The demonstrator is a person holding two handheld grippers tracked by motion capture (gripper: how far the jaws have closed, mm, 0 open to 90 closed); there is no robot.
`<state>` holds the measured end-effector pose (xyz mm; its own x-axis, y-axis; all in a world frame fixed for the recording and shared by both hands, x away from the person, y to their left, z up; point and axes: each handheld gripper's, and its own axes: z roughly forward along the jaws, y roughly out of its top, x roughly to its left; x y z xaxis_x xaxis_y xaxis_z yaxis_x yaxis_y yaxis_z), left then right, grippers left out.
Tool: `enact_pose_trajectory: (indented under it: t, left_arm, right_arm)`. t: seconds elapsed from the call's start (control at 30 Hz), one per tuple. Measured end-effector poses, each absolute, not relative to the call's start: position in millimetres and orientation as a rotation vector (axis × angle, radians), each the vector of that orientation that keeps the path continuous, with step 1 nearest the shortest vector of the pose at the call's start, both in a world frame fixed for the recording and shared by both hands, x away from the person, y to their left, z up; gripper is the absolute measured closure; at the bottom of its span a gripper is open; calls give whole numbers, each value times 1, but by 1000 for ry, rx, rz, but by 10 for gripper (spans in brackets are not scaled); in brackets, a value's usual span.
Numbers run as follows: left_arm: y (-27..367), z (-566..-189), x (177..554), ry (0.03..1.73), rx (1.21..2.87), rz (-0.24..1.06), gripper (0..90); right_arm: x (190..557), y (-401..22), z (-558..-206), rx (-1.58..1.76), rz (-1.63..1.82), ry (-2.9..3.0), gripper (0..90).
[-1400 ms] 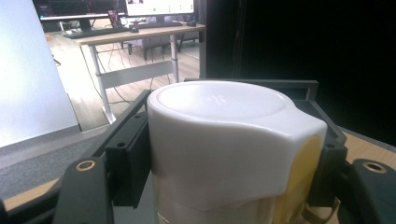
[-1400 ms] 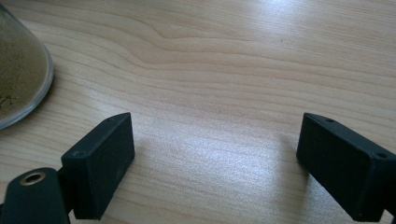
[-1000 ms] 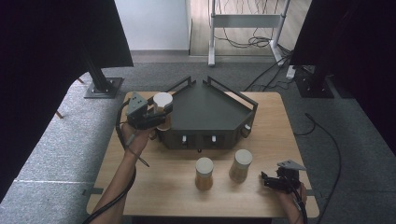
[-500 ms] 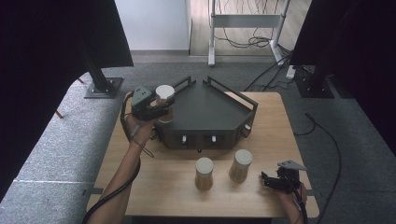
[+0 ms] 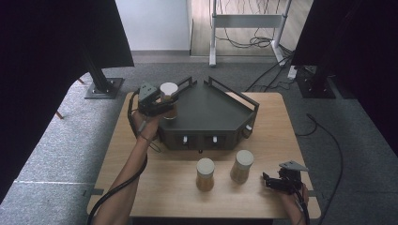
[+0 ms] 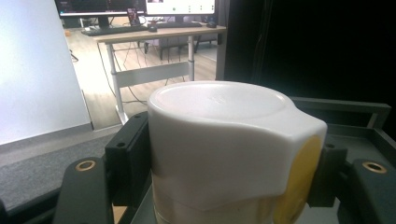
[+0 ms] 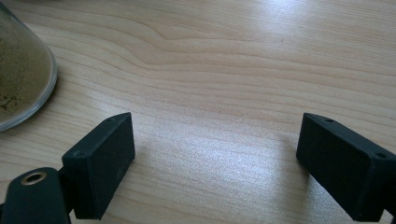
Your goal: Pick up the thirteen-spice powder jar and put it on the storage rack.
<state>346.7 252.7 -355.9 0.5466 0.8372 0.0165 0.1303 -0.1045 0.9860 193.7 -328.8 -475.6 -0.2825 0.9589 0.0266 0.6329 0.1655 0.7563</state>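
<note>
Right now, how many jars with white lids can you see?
3. One jar is clamped in the left gripper over the dark tray's left corner. Two stand on the table in front of the tray: a middle jar and a right jar. None looks hidden.

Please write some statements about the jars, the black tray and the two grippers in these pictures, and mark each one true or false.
1. The left gripper is shut on a white-lidded jar. True.
2. Three jars stand on the bare table. False: two jars stand there, in front of the black tray.
3. The right gripper is open and holds nothing. True.
4. The right gripper is above the tray. False: it is low over the table's near right corner.
5. The held jar is at the tray's left edge. True.
</note>
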Motion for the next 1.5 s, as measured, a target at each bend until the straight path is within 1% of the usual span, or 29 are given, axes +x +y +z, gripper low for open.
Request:
enact_pose_trajectory:
  t: [0.33,0.47,0.7,0.87,1.17,1.5]
  left_arm:
    - [252,-370,352,874,1580,729,312]
    - [257,-378,349,875,1549,720,311]
    - [259,-377,347,852,1566,737,306]
    - [260,-381,345,849,1567,753,271]
    - [261,-383,345,826,1605,776,151]
    - [266,-375,337,808,1625,778,142]
  right_arm:
    - [194,-330,-476,1501,934,1987,108]
    - [194,-330,-476,1499,934,1989,109]
    - [194,-328,-475,1494,924,1992,108]
    - [194,-328,-475,1494,923,1992,107]
    - [194,-328,-475,1492,922,1992,107]
    - [194,-327,-475,1490,916,1993,107]
